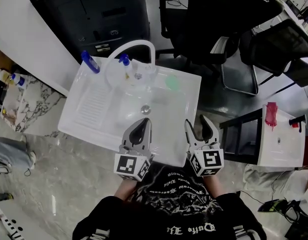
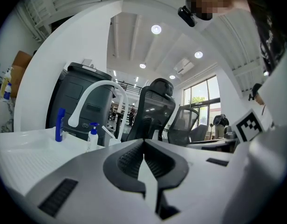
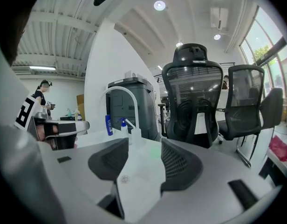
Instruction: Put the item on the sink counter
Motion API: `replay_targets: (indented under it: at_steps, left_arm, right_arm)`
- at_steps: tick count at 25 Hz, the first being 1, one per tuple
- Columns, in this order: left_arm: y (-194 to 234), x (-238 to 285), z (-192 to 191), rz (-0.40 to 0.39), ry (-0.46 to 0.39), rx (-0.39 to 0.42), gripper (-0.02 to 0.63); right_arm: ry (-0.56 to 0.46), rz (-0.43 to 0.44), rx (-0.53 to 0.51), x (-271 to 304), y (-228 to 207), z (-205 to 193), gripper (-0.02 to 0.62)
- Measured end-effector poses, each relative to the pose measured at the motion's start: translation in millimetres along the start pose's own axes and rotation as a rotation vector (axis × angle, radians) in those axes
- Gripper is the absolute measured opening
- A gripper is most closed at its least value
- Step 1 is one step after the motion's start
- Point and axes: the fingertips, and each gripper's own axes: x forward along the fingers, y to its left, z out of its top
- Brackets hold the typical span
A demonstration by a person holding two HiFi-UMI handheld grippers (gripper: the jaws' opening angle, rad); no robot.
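Standing on grey flr [image 1: 69, 184]: white sink [image 1: 94, 104], chairs [image 3: 194, 101] bhnd.

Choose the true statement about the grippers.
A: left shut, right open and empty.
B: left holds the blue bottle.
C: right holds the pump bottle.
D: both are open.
A: the left gripper has its jaws meeting at the tips; the right gripper has them apart with nothing between.

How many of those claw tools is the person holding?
2: the left gripper, shut, over the sink's near edge; the right gripper, open and empty, just beside it.
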Motion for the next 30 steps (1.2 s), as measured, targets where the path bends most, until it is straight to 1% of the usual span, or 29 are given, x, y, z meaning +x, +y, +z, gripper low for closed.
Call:
replay_targets:
  at_steps: [2,4,7,10,12,15,19,23,30]
  left_arm:
    - [-0.5,-1.2,-0.5,0.003,0.0,0.001,0.008]
    - [-1.5,-2.8,-0.7,0.008,0.001,0.002,0.008]
    - [-4.1,-5.0,-1.9,0.007,0.003,0.003,0.008]
    - [-8.4,-6.3,-4.2,0.001,0.012,0.003,0.008]
    - [-11.1,-8.0,-5.5,0.0,0.015,0.003,0.008]
    - [-12.9,-10.0,-7.2,0.004,0.02,0.004,0.008]
    - [-16.0,-10.5,-8.3,0.001,0.027,0.016,0.008]
    - [-19.3,-10.3,-10.4,-0.007,0.034,0.024,0.008]
    - [-20.6,-7.5,-10.2,-0.009,0.045,0.052,0.008]
  right_arm:
    - [-0.01,-0.003,-0.012,-1.8,-0.1,3.9,0.173]
    - [-0.01,0.0,-0.02,-3.4,0.8,5.6,0.144]
    - [0.015,0.015,0.004,-1.6,3.8,2.6,0.095]
    - [0.03,0.02,0.001,3.4,9.4,3.1,0.022]
    - [0.027,0.032,-0.003,4.6,14.1,5.3,0.005]
    - [0.018,0.048,0.003,3.2,18.1,7.6,0.0]
    - [0.012,0.106,0.049,1.5,23.1,6.7,-0.002]
    - [0.024,0.092,0.018,3.5,21.3,4.0,-0.002]
    - [0.039,0.089,0.002,7.9,21.3,0.2,-0.002]
